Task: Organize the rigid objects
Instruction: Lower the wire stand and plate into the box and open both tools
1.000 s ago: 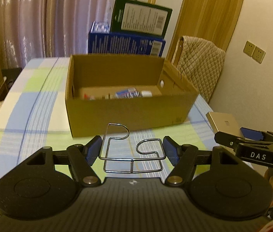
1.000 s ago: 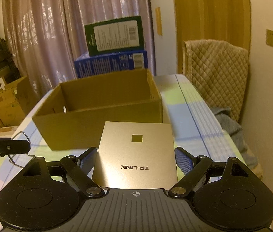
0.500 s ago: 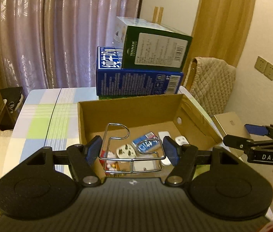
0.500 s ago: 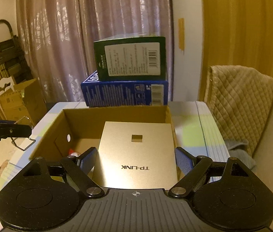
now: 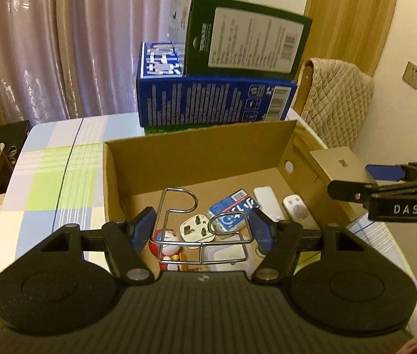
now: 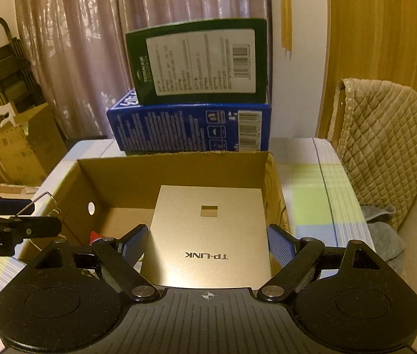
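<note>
Left wrist view: the left tool is clamped on a bent wire rack, holding it above the open cardboard box, over the white plug adapter, blue packet and small white remotes lying inside; the box sits on the checked bench. Right wrist view: the right tool grips a flat gold TP-LINK box by its sides, held above the cardboard box's right half, with stacked blue and green cartons just behind
</note>
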Tool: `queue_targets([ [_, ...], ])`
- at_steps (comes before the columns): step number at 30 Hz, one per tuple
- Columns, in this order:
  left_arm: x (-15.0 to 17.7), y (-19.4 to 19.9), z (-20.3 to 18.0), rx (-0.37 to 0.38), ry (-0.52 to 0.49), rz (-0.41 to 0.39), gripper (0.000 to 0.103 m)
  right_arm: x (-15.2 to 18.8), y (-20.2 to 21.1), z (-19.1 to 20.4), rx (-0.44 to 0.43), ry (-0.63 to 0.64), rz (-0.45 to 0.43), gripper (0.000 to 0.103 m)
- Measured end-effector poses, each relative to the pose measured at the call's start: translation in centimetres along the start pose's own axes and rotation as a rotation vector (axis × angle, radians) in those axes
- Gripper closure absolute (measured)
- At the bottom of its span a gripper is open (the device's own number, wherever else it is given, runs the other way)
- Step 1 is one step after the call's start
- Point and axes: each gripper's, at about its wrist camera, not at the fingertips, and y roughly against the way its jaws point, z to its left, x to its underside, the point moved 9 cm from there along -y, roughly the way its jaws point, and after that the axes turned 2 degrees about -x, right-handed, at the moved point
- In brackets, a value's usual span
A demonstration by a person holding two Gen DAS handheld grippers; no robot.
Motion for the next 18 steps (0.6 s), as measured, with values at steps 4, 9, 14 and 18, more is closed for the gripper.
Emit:
queue_targets([
  [4,0.4,-1.0,0.1,-0.003,-0.004,0.017,0.038,0.3,-0.8,-0.4,0.005,-0.002,0.015,0.020],
  [9,0.7,-1.7,0.2,-0.004,-0.005,0.029,0.038,0.7,-1.5,-0.4,0.005,-0.007,0.028,0.020],
  [14,0.9,-2.3,0.2,-0.003,-0.005,0.036,0.038,0.8,-2.1,-0.4,0.001,-0.006,0.036,0.020],
  [18,0.9,-2.7,0.3,-0.004,-0.003,0.040,0.038,0.9,-2.5,-0.5,0.005,-0.005,0.040,0.020],
])
